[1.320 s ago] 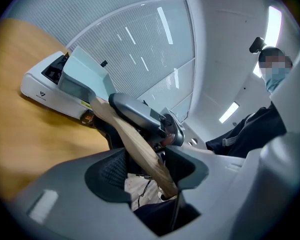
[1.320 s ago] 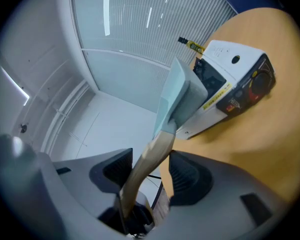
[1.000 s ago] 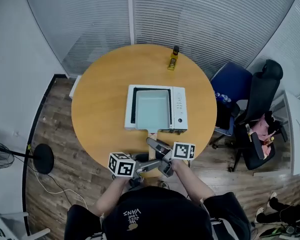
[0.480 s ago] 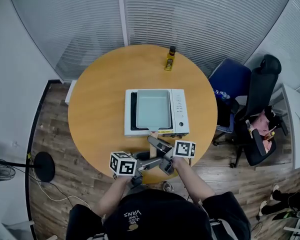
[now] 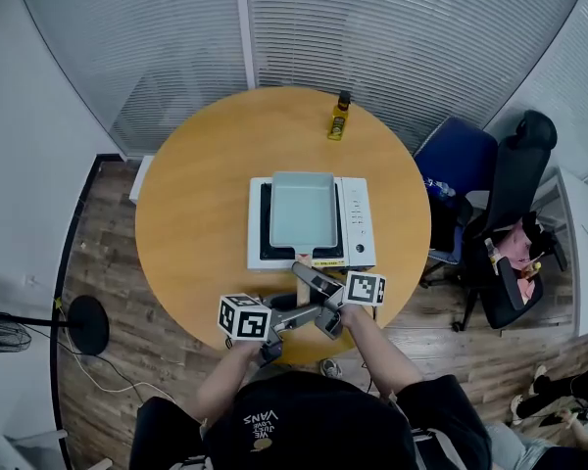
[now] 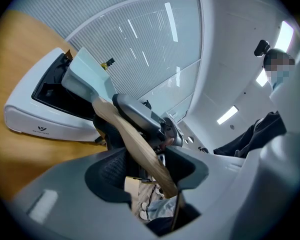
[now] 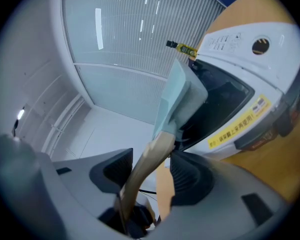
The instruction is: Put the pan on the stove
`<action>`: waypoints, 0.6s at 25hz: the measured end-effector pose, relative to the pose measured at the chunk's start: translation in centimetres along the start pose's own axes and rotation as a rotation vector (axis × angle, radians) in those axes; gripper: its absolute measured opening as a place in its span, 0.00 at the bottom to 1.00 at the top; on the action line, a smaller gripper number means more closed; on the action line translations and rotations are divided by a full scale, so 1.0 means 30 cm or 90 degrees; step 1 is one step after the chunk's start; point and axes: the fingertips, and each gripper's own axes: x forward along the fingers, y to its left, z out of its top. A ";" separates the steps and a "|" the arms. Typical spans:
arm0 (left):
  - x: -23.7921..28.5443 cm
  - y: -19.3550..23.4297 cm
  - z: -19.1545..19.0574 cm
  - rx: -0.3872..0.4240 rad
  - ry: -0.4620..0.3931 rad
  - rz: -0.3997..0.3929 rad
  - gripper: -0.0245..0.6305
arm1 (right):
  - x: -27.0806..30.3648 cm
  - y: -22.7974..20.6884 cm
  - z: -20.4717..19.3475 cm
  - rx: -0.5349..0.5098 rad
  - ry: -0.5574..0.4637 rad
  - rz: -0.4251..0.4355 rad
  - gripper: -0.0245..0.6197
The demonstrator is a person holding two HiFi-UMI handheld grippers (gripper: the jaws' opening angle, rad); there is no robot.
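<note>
- Now, from the head view: the pale blue pan [image 5: 302, 209] is over the black top of the white stove [image 5: 357, 225], in the middle of the round bench [image 5: 191, 213]. Its wooden handle [image 5: 301, 265] sticks out toward the near edge.
- Both grippers meet at that handle. The left gripper [image 5: 299, 310] comes in from the left. The right gripper [image 5: 309, 280] comes in from the right, a bit farther along the handle.
- A small yellow bottle [image 5: 339, 117] stands at the far edge, well apart from the pan.
- From the left gripper view: the handle [image 6: 135, 141] runs slanted between the two jaws, and they pinch it near its end. The pan [image 6: 87, 76] looks tipped a little above the stove, so I cannot tell if it sits flat yet.
- From the right gripper view: these jaws pinch the handle [image 7: 145, 171] too, closer to the pan. The pan [image 7: 177, 96] shows from its side, right over the black glass.
- How it will handle, I think: the pan is hard and stiff. It looks thin and light, but its weight sits far out from the handle, so it may dip or twist. The smooth wood could slip. The handle is the one good place to hold.
- The glass top could scratch, so the pan should go down softly.
</note>
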 end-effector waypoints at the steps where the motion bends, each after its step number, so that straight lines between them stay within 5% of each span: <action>1: 0.000 0.001 0.000 -0.001 -0.002 -0.002 0.38 | 0.001 -0.001 0.001 -0.002 0.000 0.001 0.38; 10: 0.001 0.015 0.013 -0.003 -0.027 -0.018 0.39 | 0.003 -0.021 0.008 -0.037 0.016 -0.028 0.41; 15: 0.000 0.045 0.008 -0.019 -0.032 0.007 0.50 | -0.008 -0.036 0.002 -0.053 0.025 -0.049 0.45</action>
